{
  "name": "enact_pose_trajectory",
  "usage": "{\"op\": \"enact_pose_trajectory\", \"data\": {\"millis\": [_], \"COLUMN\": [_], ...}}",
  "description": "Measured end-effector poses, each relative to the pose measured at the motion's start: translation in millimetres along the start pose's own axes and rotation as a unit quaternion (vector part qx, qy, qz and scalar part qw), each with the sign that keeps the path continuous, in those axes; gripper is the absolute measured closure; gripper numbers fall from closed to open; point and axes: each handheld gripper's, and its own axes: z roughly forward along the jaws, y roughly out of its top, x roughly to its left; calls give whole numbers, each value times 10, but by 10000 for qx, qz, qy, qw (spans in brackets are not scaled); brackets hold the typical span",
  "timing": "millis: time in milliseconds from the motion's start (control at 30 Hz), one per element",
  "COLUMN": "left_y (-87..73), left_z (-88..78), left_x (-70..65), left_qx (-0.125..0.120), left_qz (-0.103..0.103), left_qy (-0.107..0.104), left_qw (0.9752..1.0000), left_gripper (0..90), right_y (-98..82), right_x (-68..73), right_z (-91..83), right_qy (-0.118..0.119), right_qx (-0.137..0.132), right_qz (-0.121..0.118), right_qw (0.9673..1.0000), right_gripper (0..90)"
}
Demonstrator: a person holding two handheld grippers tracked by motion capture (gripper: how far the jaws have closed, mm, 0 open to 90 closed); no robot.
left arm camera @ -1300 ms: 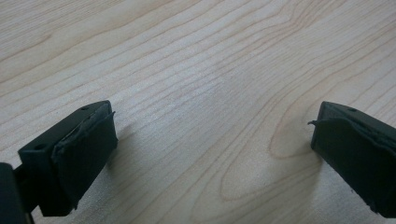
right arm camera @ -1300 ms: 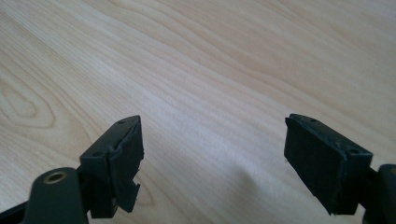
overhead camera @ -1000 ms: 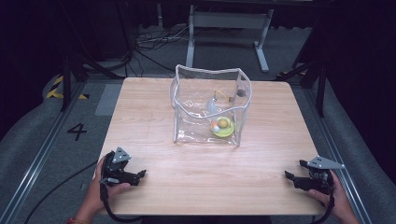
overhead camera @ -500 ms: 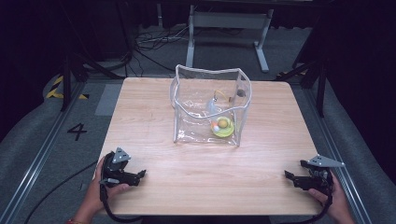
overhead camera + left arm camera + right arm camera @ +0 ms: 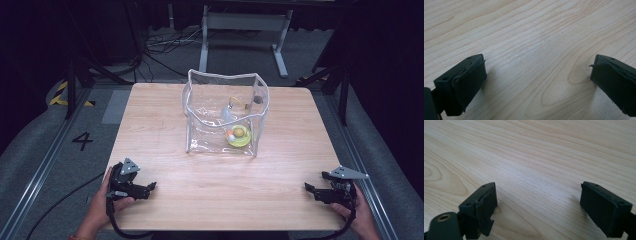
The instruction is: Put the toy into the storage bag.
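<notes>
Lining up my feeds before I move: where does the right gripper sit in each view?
High view: right gripper at the lower right, on the table's near edge, jaws open toward the middle.
Right gripper view: its own two black jaws rise from the bottom corners, wide apart, nothing between them.
Left gripper view: not in it.
Shared landmark: the light wood-grain table.

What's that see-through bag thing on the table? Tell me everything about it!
The clear plastic bag stands upright near the middle of the wooden table, a little toward the far side. Its soft, see-through walls have pale trimmed edges, and its top is open with a wavy rim. Inside, at the bottom, lies a round yellow-green toy with some small things that are hard to make out. Nothing touches it but the table.
</notes>
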Motion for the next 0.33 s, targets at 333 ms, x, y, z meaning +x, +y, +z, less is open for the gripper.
{"op": "enact_pose_trajectory", "data": {"millis": [333], "left_y": [-7], "left_z": [-6], "left_x": [-20], "left_qx": [11], "left_qz": [-109], "left_qy": [41], "left_qw": [9999], "left_gripper": [3], "right_y": [2], "right_x": [1], "right_z": [3], "right_qy": [-26], "right_qx": [25], "right_qz": [48], "right_qw": [10000], "right_gripper": [119]}}
